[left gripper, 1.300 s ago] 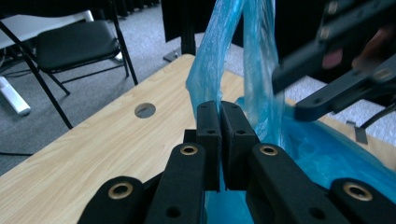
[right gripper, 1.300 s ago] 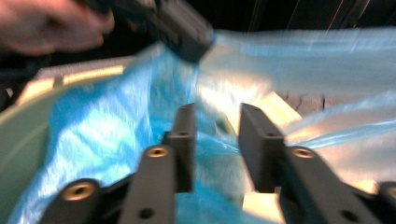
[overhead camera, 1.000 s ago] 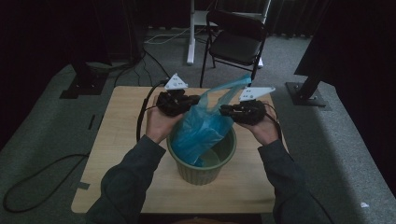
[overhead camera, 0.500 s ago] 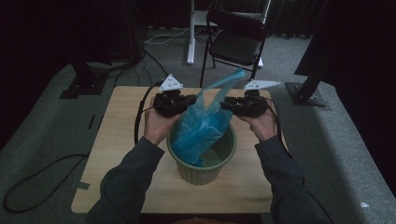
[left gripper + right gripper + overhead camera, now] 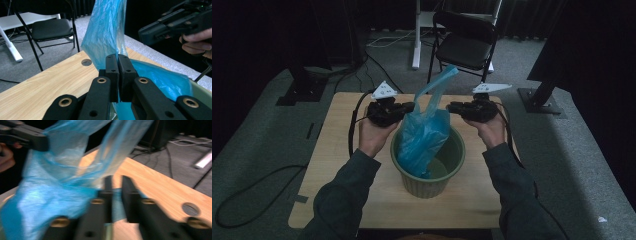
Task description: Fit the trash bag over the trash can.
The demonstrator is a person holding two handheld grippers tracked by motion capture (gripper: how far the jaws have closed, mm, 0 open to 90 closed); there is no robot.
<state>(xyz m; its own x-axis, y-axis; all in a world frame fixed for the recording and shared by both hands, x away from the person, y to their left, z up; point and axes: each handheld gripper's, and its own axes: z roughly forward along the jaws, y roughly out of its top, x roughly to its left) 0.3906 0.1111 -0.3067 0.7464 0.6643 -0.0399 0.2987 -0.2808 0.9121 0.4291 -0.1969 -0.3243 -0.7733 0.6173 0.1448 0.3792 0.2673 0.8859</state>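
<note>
Blue plastic bag (image 5: 424, 135) held over green bin (image 5: 422, 182) at table (image 5: 337, 165) centre.
Left gripper (image 5: 117, 61) clamped on bag edge; right gripper (image 5: 115, 185) narrowly parted, just been closing, film between, unpressed; bare tabletop around.

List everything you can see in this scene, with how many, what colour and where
plastic bag: one, blue, hanging into the bin, one strip sticking up
bin: one, green, ribbed, middle of the table
table: one, light wood, round hole near a far corner
folding chair: one, black, on the floor beyond the table
white stand: one, left of the chair
cables: black, on the grey carpet at the left
left gripper: one, black, jaws shut on the bag's edge
right gripper: one, black, blurred, jaws apart with bag film between them, just been closing
forearms: two, dark sleeves, from the bottom edge
</note>
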